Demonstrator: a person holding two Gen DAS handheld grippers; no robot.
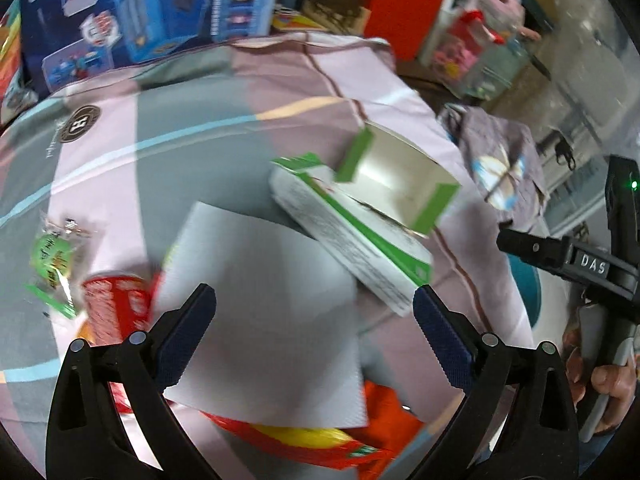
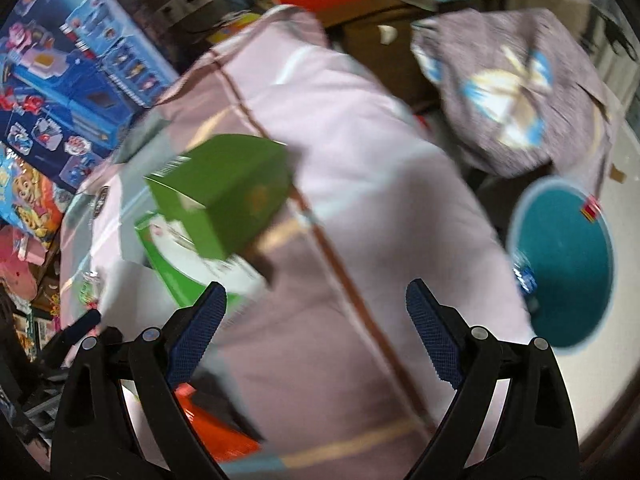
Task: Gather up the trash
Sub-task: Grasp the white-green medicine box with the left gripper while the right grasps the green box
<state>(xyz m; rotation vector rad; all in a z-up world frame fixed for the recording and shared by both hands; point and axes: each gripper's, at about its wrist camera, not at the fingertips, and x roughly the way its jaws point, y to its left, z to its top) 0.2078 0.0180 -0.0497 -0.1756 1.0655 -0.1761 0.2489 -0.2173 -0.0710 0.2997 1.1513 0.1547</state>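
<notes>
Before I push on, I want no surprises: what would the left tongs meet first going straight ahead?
Most likely the white paper sheet, lying between the open left tongs on the bedspread; depth is unclear in the blur.

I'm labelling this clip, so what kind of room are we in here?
Probably a child's bedroom at home: a patterned bedspread strewn with wrappers, boxed toy sets stacked behind it, and a teal bin on the floor beside.

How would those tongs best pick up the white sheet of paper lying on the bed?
Probably by its raised near corner, coming from above: the white sheet of paper lies flat over the red wrappers, so only an edge fits between the left tongs, which stand open above it.
</notes>
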